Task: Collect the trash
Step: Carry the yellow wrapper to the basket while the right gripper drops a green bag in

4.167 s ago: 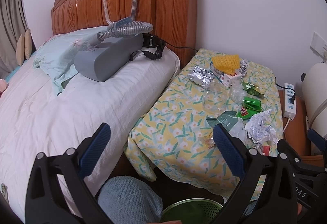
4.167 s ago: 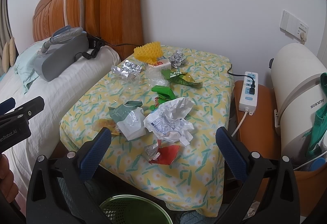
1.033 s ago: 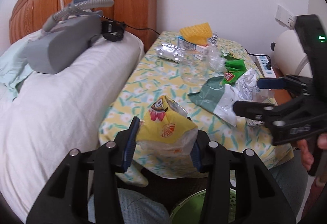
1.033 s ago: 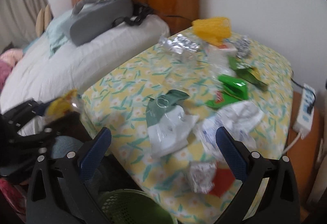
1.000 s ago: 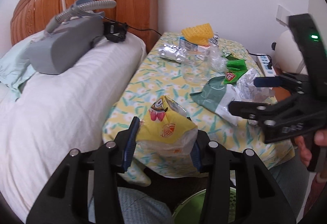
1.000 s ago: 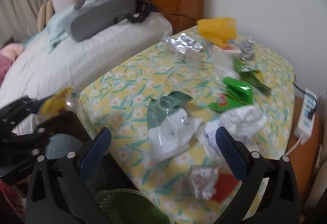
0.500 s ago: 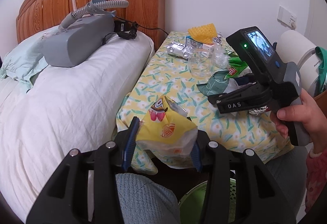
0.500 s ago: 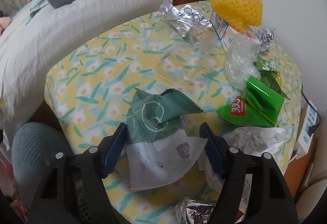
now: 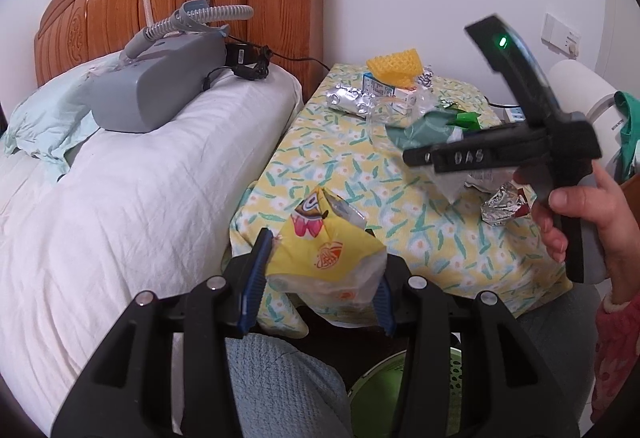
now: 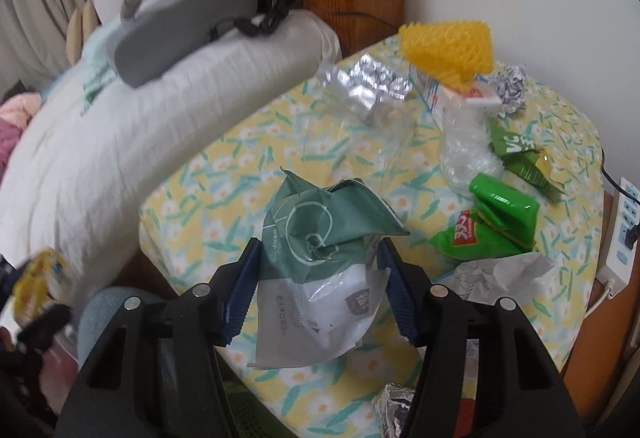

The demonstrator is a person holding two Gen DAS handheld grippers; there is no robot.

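Observation:
My left gripper (image 9: 318, 276) is shut on a yellow cartoon snack bag (image 9: 324, 258), held off the near edge of the flowered table (image 9: 340, 158), above a green mesh bin (image 9: 384, 394). My right gripper (image 10: 320, 286) is shut on a crumpled green and white packet (image 10: 316, 270) and holds it over the table's near part. The right gripper also shows in the left wrist view (image 9: 416, 158), with the packet (image 9: 416, 128) in it. Other trash stays on the table: green wrappers (image 10: 492, 226), a foil blister sheet (image 10: 368, 82), a clear plastic ball (image 10: 464, 150), white crumpled paper (image 10: 500, 274).
A yellow foam net (image 10: 448, 46) lies on a small box at the back. A foil ball (image 9: 500, 204) lies near the table's right edge. The bed with a grey machine (image 9: 160, 90) is left of the table. A power strip (image 10: 622, 234) is at the right.
My right gripper closed on the green and white packet and lifted it off the table. My left gripper still holds the yellow bag and has drawn back a little.

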